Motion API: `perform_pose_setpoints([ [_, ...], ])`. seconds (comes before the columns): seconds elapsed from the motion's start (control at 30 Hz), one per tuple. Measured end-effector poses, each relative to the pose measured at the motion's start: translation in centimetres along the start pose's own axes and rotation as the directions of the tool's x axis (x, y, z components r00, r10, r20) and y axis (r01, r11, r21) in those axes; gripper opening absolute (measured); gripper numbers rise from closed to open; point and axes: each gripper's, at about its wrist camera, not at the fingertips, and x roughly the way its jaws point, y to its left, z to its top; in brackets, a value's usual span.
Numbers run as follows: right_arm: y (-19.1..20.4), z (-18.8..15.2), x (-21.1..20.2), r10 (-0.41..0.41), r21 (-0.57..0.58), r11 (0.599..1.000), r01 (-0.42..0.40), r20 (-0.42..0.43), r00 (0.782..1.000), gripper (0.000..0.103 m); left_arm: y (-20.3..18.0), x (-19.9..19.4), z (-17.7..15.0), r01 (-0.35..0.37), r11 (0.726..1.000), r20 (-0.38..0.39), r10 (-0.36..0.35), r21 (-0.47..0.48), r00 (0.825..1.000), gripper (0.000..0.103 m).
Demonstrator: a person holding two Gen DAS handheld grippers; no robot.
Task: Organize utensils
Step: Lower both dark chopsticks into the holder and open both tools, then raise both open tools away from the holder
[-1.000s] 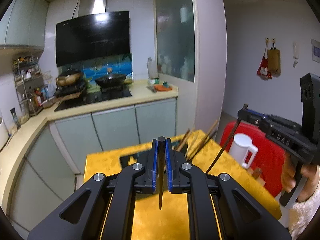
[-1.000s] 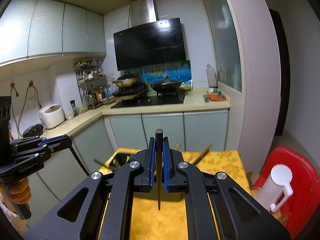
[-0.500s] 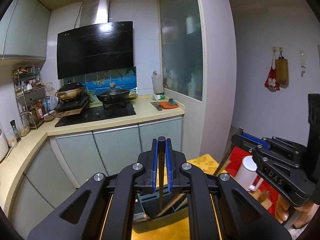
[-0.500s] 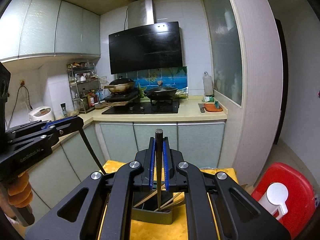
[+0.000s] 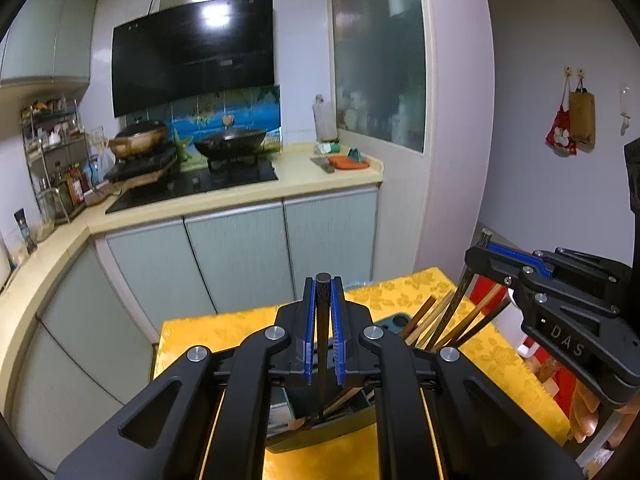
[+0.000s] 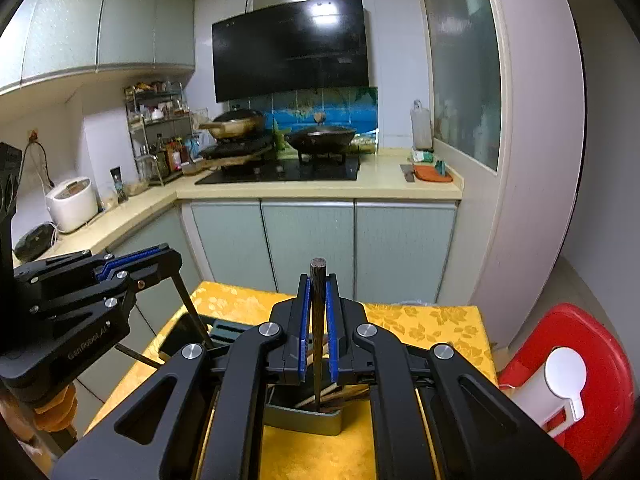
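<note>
Tiled kitchen with pale green cabinet doors and a glossy black range hood (image 6: 292, 46); in front, my counter (image 6: 420, 320) draped in yellow floral brocade. On it stands a grey rectangular plastic utensil holder (image 6: 304, 416) bristling with slanted wooden chopsticks (image 5: 444, 320). My left tool (image 5: 323, 332) is clamped on a dark round chopstick (image 5: 322, 320), its tip inside the holder. My right tool (image 6: 316, 328) pinches a second dark chopstick (image 6: 317, 312) likewise between ribbed blue pads (image 6: 330, 332).
</note>
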Motion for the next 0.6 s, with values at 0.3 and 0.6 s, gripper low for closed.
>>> perform_pose_setpoints([
  [0.3, -0.5, -0.2, 0.7, 0.001, 0.046, 0.999, 0.000, -0.021, 1.000, 0.031, 1.1, -0.1, -0.2, -0.006, 1.000, 0.007, 0.007, -0.028, 1.000, 0.052],
  [0.6, -0.9, -0.1, -1.2, -0.006, 0.066, 0.998, 0.005, 0.015, 1.000, 0.043, 2.4, -2.1, -0.2, -0.032, 0.997, 0.037, 0.034, -0.068, 0.999, 0.081],
])
